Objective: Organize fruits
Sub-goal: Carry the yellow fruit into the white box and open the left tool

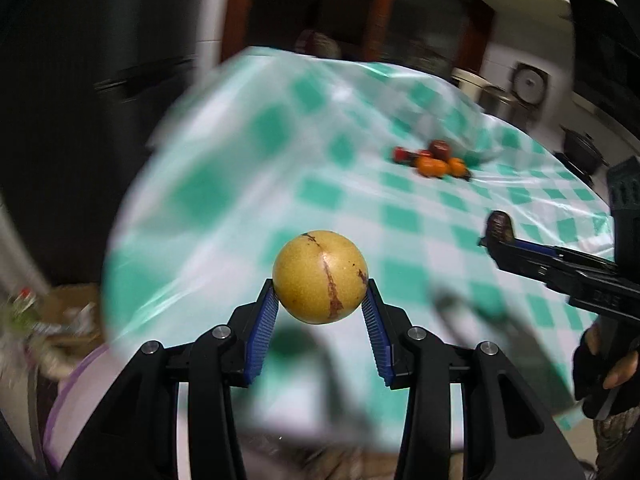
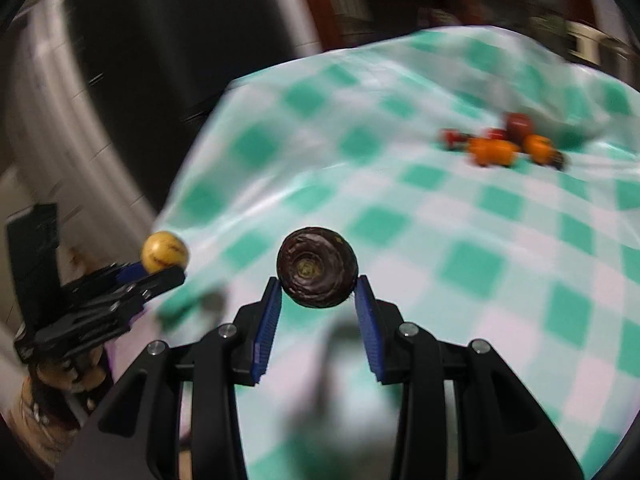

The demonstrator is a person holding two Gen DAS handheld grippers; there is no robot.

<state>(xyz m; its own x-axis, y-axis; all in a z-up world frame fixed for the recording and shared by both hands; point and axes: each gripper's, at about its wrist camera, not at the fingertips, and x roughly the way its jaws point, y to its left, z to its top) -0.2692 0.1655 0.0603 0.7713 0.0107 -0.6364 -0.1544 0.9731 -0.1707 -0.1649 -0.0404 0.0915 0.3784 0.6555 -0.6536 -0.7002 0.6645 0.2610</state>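
Left gripper (image 1: 320, 292) clamped on a round yellow fruit (image 1: 320, 276) at its fingertips, right gripper (image 2: 318, 284) pinching a dark wrinkled fruit (image 2: 317, 267) between its tips, pile of orange and red fruits (image 1: 434, 160) well beyond both jaws on the green-checked tablecloth (image 1: 280, 160)

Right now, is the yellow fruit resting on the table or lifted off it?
Lifted. The yellow fruit is clamped between the left gripper pads, above the checked tablecloth, with its shadow below.

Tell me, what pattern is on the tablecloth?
Green and white checks; the tablecloth shows best in the right wrist view.
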